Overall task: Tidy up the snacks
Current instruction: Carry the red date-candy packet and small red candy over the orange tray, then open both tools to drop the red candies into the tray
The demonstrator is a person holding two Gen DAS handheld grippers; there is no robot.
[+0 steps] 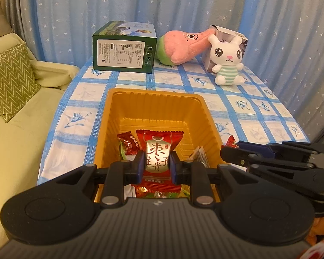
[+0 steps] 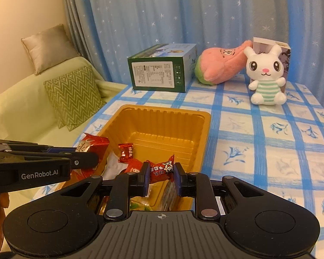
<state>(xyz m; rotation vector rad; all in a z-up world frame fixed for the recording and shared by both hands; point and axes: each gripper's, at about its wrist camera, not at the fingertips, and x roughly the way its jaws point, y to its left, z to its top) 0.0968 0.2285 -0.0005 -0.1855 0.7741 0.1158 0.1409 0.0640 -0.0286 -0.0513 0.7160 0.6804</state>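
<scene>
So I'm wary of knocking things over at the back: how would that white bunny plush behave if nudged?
The white bunny plush sits upright on small rounded feet with a big head, so it probably tips easily. It looks soft and stuffed, likely light, and unlikely to break. The box close behind might stop a backward fall.

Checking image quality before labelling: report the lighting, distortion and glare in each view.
Left wrist view: warm indoor light, fisheye bends the table edges, dark corner vignette, glare on the large red packet. Right wrist view: same warm cast, curved curtain, sharp candy, no motion blur.
</scene>
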